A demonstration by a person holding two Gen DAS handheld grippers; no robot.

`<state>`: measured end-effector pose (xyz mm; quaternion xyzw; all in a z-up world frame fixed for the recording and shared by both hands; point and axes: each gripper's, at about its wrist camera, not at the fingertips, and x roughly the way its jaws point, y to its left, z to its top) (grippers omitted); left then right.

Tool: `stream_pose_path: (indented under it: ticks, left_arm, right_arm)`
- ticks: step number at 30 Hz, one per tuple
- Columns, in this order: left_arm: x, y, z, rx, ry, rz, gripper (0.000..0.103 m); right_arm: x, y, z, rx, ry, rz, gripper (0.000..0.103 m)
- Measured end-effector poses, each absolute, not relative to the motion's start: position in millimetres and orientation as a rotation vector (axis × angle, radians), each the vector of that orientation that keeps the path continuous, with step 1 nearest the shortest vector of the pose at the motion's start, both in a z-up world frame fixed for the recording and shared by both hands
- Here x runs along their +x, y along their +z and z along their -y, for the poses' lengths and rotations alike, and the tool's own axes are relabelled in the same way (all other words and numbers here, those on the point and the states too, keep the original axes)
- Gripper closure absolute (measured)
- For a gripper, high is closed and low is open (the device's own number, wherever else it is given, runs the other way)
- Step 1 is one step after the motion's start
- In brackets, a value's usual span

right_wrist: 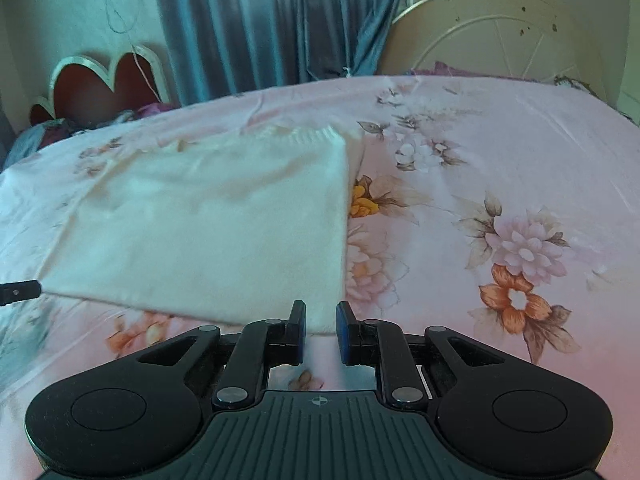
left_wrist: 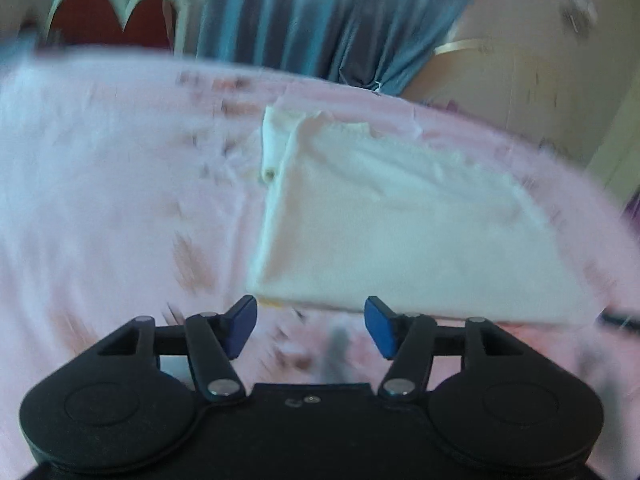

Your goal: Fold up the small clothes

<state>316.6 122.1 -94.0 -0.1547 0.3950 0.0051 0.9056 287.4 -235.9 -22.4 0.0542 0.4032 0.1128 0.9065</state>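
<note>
The left gripper [left_wrist: 311,328] was matte black, with two round housings at its base corners, angled linkage arms pinned by silver round-headed screws, and blue pads on the tips of its fingers [left_wrist: 379,326]. Its flat black centre plate carried a small screw. The right gripper [right_wrist: 321,330] had the same black build and silver pins, dark blue pads, and a ribbed grey-black centre plate marked with a small crosshair.

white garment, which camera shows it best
The right wrist view: the white garment is sharp there, lying folded flat on the floral sheet, its ribbed edge visible at the far end. The left wrist view shows it whole too, but blurred by motion.
</note>
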Motion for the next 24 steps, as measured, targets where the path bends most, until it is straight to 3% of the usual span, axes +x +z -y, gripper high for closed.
stream_pose_path:
  ticks: [2, 8, 12, 15, 24]
  left_arm:
    - [311, -109, -137, -0.555, -0.011, -0.819, 0.061]
    - [312, -149, -163, -0.948, 0.041, -0.672, 0.072]
    - [332, -160, -169, -1.018, 0.047, -0.623, 0.079]
    - [345, -167, -169, -1.048, 0.05, -0.588, 0.083]
    - [349, -166, -164, -1.056, 0.09, -0.555, 0.096]
  right_arm:
    - [284, -16, 230, 0.146, 0.271, -0.817, 0.086]
    - [315, -6, 183, 0.177, 0.37, -0.798, 0.086]
    - [363, -10, 145, 0.178, 0.409, -0.816, 0.087]
    - [394, -15, 123, 0.169, 0.422, -0.832, 0.094]
    - [435, -37, 90, 0.135, 0.444, -0.872, 0.096]
